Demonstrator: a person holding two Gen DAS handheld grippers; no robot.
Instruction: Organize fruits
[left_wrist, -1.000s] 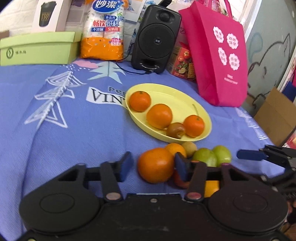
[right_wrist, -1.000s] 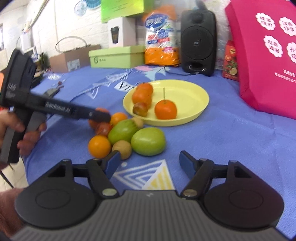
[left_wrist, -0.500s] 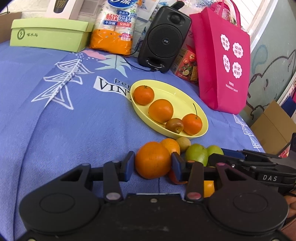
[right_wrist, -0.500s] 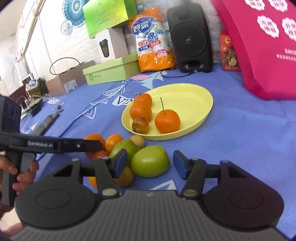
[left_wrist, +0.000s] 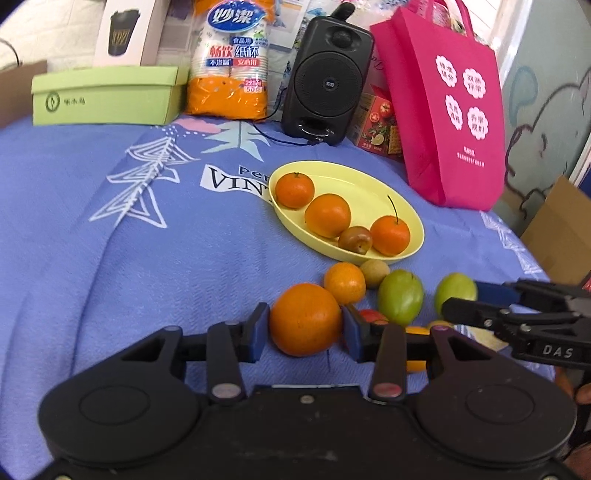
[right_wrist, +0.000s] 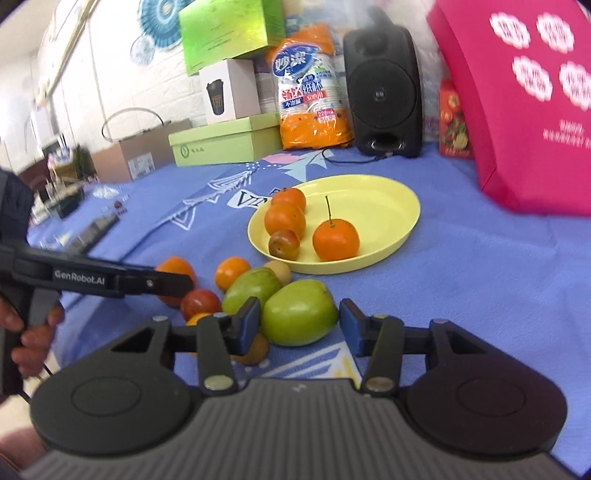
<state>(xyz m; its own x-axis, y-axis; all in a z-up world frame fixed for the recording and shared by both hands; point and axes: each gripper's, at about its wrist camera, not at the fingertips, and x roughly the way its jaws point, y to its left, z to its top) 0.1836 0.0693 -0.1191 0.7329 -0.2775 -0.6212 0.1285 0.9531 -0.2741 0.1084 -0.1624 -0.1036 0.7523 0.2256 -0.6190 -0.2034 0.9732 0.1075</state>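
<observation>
While the left wrist view looks down the left tongs (left_wrist: 306, 328), their blue pads (left_wrist: 258, 328) sit on both sides of a large round orange (left_wrist: 305, 319), clamped on it by the look of it; both pads meet its skin. Just ahead and to the right of these tongs: a smaller orange (left_wrist: 344, 282), a small tan-brown round fruit (left_wrist: 374, 273), a green oval fruit (left_wrist: 400, 296). Further ahead, an oval yellow plastic plate (left_wrist: 373, 195) holds three oranges and one small reddish-brown fruit (left_wrist: 355, 240). Far right of the tongs, the right tongs (left_wrist: 469, 300) reach in around a second green fruit (left_wrist: 455, 292). Everything rests on a blue printed tablecloth (left_wrist: 147, 236).

Right wrist view: right tongs' pads (right_wrist: 248, 325) stand apart around that green round fruit (right_wrist: 300, 312); the left pad touches or nearly touches it, the right pad shows a small gap, so not yet clamped. Left of these tongs lie the green oval fruit, a small red fruit (right_wrist: 200, 303) and a brown fruit partly hidden under the left pad. Plate ahead, well apart. Left tongs enter from far left, their tip against the large orange. A black speaker (right_wrist: 382, 94) stands far beyond.
</observation>
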